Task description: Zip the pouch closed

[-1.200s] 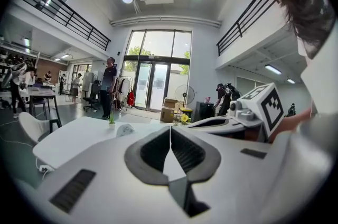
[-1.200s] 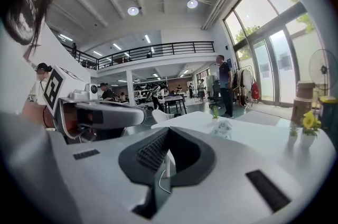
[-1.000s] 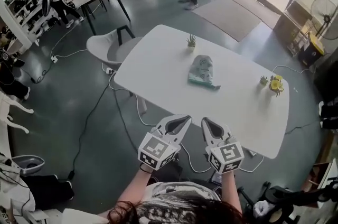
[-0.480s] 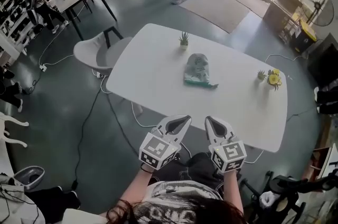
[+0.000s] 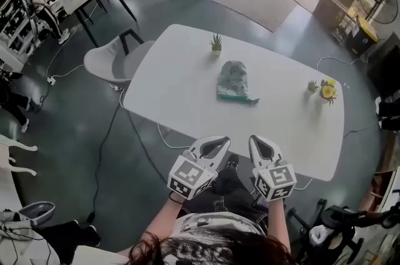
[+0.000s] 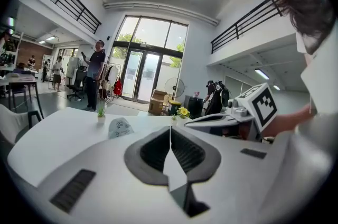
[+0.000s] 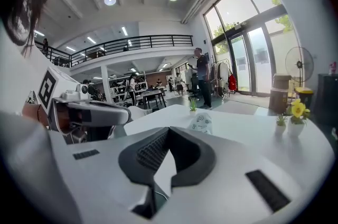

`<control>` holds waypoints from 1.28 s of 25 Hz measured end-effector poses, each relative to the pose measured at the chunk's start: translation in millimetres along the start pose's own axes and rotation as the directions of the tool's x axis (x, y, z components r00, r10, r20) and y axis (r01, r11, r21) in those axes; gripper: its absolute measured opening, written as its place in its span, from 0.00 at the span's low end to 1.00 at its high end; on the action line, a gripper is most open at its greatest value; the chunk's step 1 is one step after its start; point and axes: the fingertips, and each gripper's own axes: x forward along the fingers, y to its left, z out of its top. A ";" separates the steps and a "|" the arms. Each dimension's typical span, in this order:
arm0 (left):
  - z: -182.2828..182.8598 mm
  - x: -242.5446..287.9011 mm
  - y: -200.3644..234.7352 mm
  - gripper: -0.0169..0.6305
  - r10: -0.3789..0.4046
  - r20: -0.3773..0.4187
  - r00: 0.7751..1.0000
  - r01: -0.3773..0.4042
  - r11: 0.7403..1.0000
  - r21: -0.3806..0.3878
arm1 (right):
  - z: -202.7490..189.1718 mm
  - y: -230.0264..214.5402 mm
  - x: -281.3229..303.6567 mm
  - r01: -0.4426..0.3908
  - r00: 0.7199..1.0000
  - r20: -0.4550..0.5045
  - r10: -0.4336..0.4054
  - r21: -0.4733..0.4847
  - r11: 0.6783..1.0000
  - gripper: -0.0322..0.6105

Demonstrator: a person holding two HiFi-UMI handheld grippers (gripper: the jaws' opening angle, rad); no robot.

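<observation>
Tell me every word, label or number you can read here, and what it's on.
No text can be read.
Pouch: its print is too small to read.
Left gripper and right gripper: black-and-white square patterns only, no letters.

– What do the claws look like?
– Left claw point(image 5: 223, 141) and right claw point(image 5: 254, 140) have white shells with dark ribbed pads point(image 6: 186, 152) inside. Behind each sits a cube point(image 5: 187, 177) with black square markers.
– Clothing?
– A black-and-white patterned top point(image 5: 209, 240).
</observation>
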 end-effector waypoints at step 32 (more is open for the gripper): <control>-12.1 157.4 55.9 0.05 0.057 -0.178 0.982 -0.066 0.997 -0.045 | -124.4 -189.9 192.9 -0.439 0.808 -0.507 0.301 -0.176 0.881 0.24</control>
